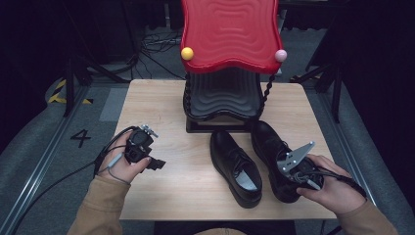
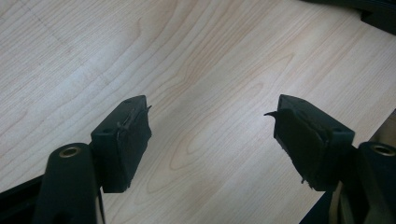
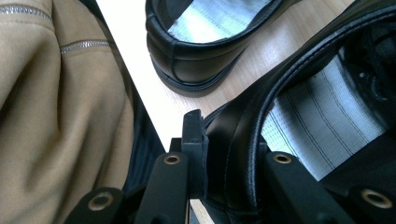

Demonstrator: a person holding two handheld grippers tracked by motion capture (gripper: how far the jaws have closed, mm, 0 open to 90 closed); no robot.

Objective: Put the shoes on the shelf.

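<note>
Gripping the heel, the right hand-held gripper point(image 3: 224, 154) holds a shoe point(image 1: 276, 159) toe-away.

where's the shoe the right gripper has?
In the high view the right black shoe sits at the table's near right, beside the other shoe and before the shoe rack; the right gripper clamps its heel collar.

A light wooden table point(image 1: 161, 105) stands in a dim room, brightly lit from above while the surroundings fall into near black. At its far edge sits a black ribbed rack point(image 1: 222, 98) under a glossy red wavy top point(image 1: 229, 32), with a yellow ball point(image 1: 187, 53) and a pink ball point(image 1: 280, 55) at its corners. The grey floor point(image 1: 34, 147) bears a painted "4" point(image 1: 80, 137), black-and-yellow tape point(image 1: 59, 91) and loose cables point(image 1: 156, 44).
</note>
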